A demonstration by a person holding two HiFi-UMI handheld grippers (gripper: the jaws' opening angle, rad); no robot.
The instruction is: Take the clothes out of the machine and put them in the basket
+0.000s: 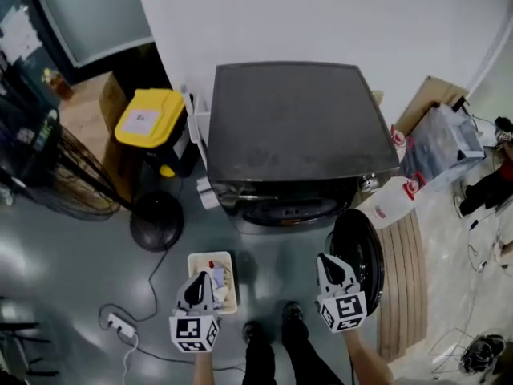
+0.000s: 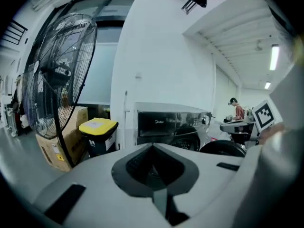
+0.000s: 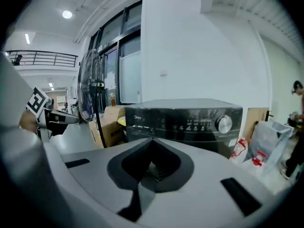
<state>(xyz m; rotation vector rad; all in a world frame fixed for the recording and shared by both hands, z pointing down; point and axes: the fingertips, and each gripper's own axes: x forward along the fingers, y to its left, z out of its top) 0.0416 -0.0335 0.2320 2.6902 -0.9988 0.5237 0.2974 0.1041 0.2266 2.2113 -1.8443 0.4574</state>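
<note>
A dark front-loading washing machine [image 1: 296, 119] stands against the white wall, and its round door [image 1: 358, 247] hangs open to the right. In front of it on the floor is a cream basket [image 1: 210, 256] with some light clothes [image 1: 222, 284] in it. My left gripper [image 1: 200, 277] is raised over the basket, shut, with nothing between its tips. My right gripper [image 1: 331, 261] is raised beside the open door, also shut and empty. The left gripper [image 2: 153, 146] faces the machine [image 2: 166, 122] from a distance. So does the right gripper [image 3: 153, 139], which looks at the control panel [image 3: 190, 118].
A yellow-lidded bin [image 1: 150, 119] and cardboard boxes stand left of the machine. A big floor fan [image 1: 56, 175] with a round base [image 1: 157, 219] and a power strip [image 1: 120, 323] are at the left. A wooden slat board [image 1: 401, 279], a white bottle [image 1: 393, 203] and bags lie at the right.
</note>
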